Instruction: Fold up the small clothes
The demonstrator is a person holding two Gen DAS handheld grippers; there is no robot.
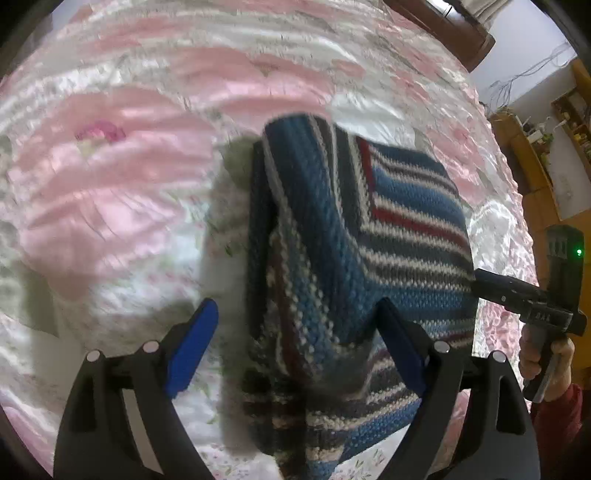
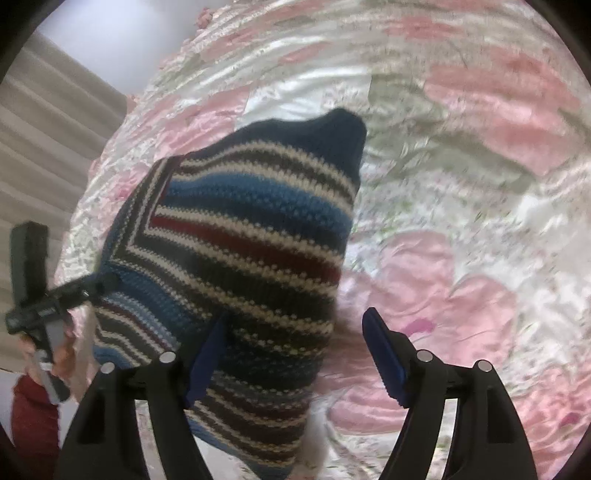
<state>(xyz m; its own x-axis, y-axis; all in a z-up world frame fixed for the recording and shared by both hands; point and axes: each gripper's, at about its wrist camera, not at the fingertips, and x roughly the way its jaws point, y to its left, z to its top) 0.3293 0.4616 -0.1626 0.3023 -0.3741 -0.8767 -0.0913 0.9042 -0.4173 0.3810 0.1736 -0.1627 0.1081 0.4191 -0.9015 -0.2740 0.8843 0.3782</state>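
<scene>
A folded knit sweater (image 1: 369,229) with blue, white, dark and red stripes lies on the pink and white satin bedspread (image 1: 110,192). My left gripper (image 1: 297,302) is open above its near end, and the right blue finger (image 1: 399,343) overlaps the knit. In the right wrist view the same sweater (image 2: 251,236) fills the left half. My right gripper (image 2: 295,315) is open, with its left finger (image 2: 207,362) over the sweater's edge. Each view shows the other gripper's tip touching the sweater's side, held by a hand (image 1: 546,354) in a red sleeve.
The bedspread (image 2: 461,184) stretches wide around the sweater. Dark wooden furniture (image 1: 454,33) stands beyond the bed's far edge, and a wooden shelf unit (image 1: 532,170) at the right. A beige curtain (image 2: 44,140) hangs past the bed's left side.
</scene>
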